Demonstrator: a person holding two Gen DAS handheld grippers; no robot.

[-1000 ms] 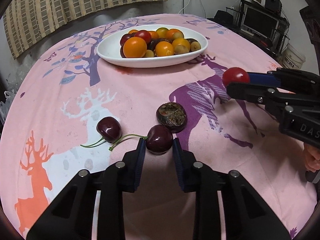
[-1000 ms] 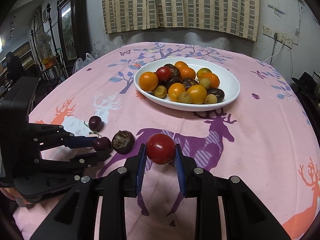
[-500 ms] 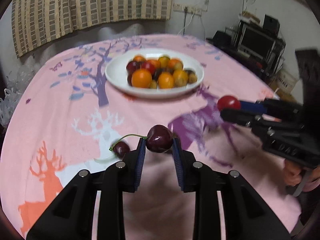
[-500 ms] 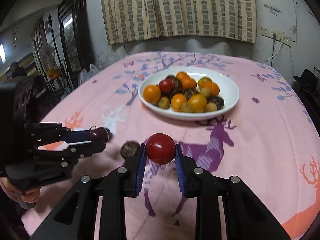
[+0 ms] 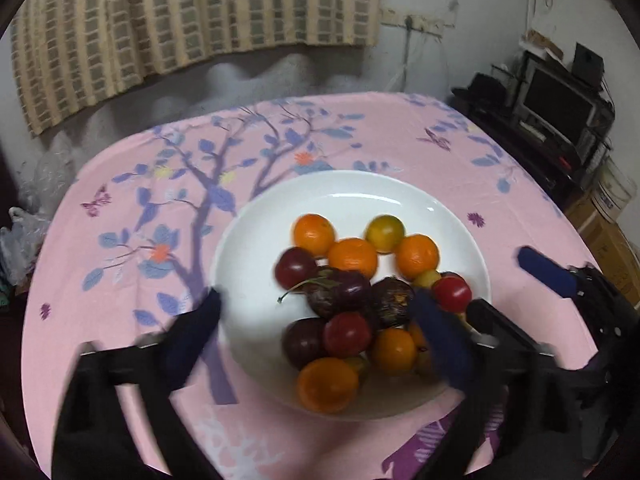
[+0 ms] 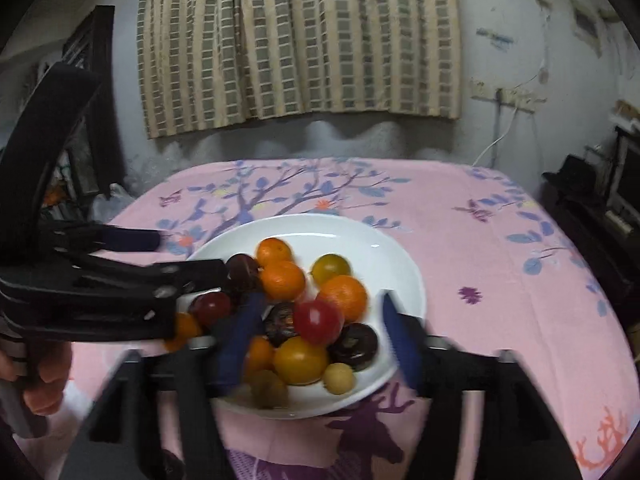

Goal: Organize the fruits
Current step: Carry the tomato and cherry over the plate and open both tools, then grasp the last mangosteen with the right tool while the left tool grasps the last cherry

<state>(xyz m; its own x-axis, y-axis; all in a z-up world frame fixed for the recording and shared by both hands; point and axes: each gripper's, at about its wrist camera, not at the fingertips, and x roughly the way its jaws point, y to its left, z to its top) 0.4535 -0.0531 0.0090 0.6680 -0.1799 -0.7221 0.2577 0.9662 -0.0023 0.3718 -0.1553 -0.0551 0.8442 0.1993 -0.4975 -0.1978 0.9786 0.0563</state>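
A white oval plate (image 5: 256,240) sits on a table covered by a pink cloth (image 5: 120,240) printed with blue-leafed trees and purple deer, and nearly all the fruit in sight lies heaped in the near half of the plate; its far half is bare. In the left wrist view the pile holds several oranges (image 5: 353,257), a yellow-green fruit (image 5: 385,233), dark plums (image 5: 295,267), a wrinkled brown fruit (image 5: 394,295), and a dark cherry (image 5: 347,289) with its green stem pointing left, resting on top of the heap. The left gripper (image 5: 316,332) hangs over the plate with its blue-padded fingers spread wide, one at the plate's left rim and the other over the fruit on the right, holding nothing. In the right wrist view a red tomato (image 6: 318,318) lies on the pile among an orange (image 6: 344,296), a yellow fruit (image 6: 300,360), two small pale fruits (image 6: 338,378) and a dark ring-shaped fruit (image 6: 356,343). The right gripper (image 6: 320,340) is likewise spread wide, its fingers on either side of the tomato and apart from it, gripping nothing. The picture is blurred around both sets of fingers. A striped curtain (image 6: 300,40) hangs on the wall behind the table.
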